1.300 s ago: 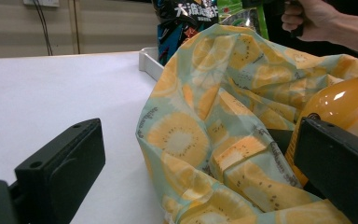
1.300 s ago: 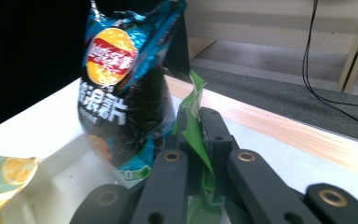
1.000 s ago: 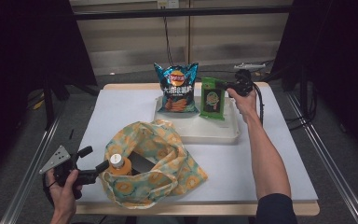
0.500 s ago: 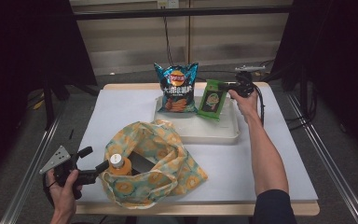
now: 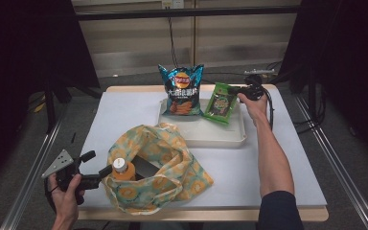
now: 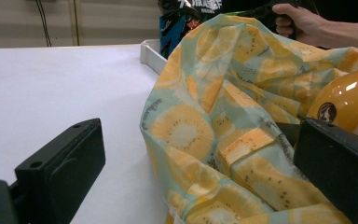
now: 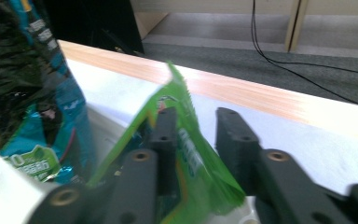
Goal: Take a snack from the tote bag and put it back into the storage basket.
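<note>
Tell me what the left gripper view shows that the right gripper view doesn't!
Left gripper view alone: the fruit-print cloth bag, the orange bottle tucked in it, and a hand far off.

Right gripper view alone: the green snack packet between its tool's jaws, and the grey floor with a cable.

Both: the blue chip bag, the white tray and the white table.

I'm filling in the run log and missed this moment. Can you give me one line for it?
right gripper: fingers around green packet top, over tray | left gripper: open at bag edge beside orange bottle
</note>
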Demonstrator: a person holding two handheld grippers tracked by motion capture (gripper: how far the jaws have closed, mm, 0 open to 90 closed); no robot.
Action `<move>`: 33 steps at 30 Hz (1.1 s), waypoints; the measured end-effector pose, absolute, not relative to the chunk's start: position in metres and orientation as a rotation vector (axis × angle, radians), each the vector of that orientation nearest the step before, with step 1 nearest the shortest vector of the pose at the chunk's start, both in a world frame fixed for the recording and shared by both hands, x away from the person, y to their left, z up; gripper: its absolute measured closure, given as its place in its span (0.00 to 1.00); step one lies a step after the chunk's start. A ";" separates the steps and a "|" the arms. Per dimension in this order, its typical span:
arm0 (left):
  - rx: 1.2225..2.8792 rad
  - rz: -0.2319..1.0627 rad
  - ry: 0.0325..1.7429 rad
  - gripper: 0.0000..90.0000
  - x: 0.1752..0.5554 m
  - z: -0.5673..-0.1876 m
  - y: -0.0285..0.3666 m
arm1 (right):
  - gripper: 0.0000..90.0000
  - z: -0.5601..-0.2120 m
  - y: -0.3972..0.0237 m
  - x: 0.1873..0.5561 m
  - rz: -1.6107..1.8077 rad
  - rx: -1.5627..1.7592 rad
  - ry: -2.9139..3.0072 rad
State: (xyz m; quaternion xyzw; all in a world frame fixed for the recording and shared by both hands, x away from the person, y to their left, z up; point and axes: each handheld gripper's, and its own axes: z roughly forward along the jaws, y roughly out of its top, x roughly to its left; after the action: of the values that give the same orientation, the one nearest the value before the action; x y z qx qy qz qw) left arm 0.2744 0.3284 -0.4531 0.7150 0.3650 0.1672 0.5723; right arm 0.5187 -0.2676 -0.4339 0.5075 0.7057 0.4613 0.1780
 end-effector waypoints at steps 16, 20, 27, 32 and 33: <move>1.683 0.379 0.845 0.02 0.275 -0.454 0.329 | 0.50 -0.412 -0.281 0.504 1.347 1.423 1.909; 1.685 0.377 0.844 0.02 0.275 -0.454 0.328 | 0.58 -0.411 -0.270 0.486 1.347 1.363 1.958; 1.678 0.391 0.836 0.02 0.274 -0.452 0.326 | 0.89 -0.414 -0.265 0.462 1.439 1.302 1.999; 1.684 0.400 0.835 0.02 0.274 -0.452 0.327 | 1.00 -0.425 -0.256 0.444 1.465 1.253 2.101; 1.677 0.395 0.837 0.02 0.273 -0.452 0.327 | 1.00 -0.428 -0.255 0.441 1.463 1.256 2.121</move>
State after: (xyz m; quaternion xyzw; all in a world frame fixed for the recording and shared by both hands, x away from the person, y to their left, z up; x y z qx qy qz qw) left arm 0.2734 0.3269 -0.4520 0.7160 0.3573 0.1687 0.5755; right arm 0.4411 -0.2552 -0.4276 0.4339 0.7329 0.5057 0.1372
